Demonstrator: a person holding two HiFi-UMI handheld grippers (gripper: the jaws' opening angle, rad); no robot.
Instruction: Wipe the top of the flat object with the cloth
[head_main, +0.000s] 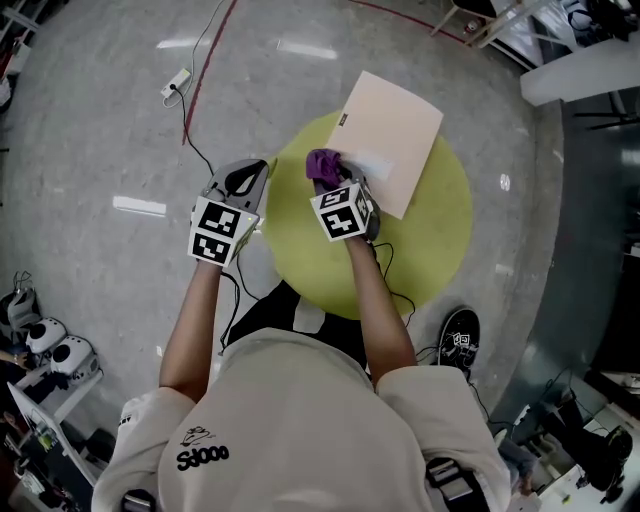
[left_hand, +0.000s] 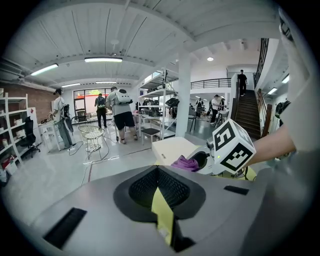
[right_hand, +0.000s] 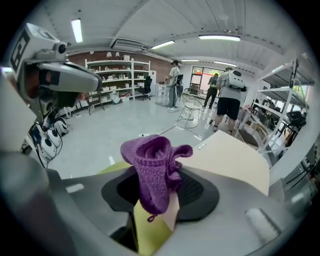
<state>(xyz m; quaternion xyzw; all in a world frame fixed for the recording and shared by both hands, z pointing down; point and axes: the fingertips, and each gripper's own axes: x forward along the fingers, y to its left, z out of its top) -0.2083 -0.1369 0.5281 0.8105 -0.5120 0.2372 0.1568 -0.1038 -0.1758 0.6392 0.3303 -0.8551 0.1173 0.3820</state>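
A beige flat board (head_main: 388, 140) lies on the round yellow-green table (head_main: 440, 240), overhanging its far edge. My right gripper (head_main: 335, 180) is shut on a purple knitted cloth (head_main: 323, 166) at the board's near left corner; the cloth (right_hand: 155, 170) bunches up between the jaws, with the board (right_hand: 230, 157) just beyond. My left gripper (head_main: 250, 178) hovers at the table's left edge, jaws together with nothing in them. From the left gripper view, the cloth (left_hand: 185, 162) and board (left_hand: 172, 148) show ahead, next to the right gripper's marker cube (left_hand: 232, 147).
A red cable (head_main: 205, 70) and a white power strip (head_main: 176, 84) lie on the grey floor to the far left. A black shoe (head_main: 458, 340) shows right of the table. Shelves, a wire chair (left_hand: 92, 137) and several people stand in the room beyond.
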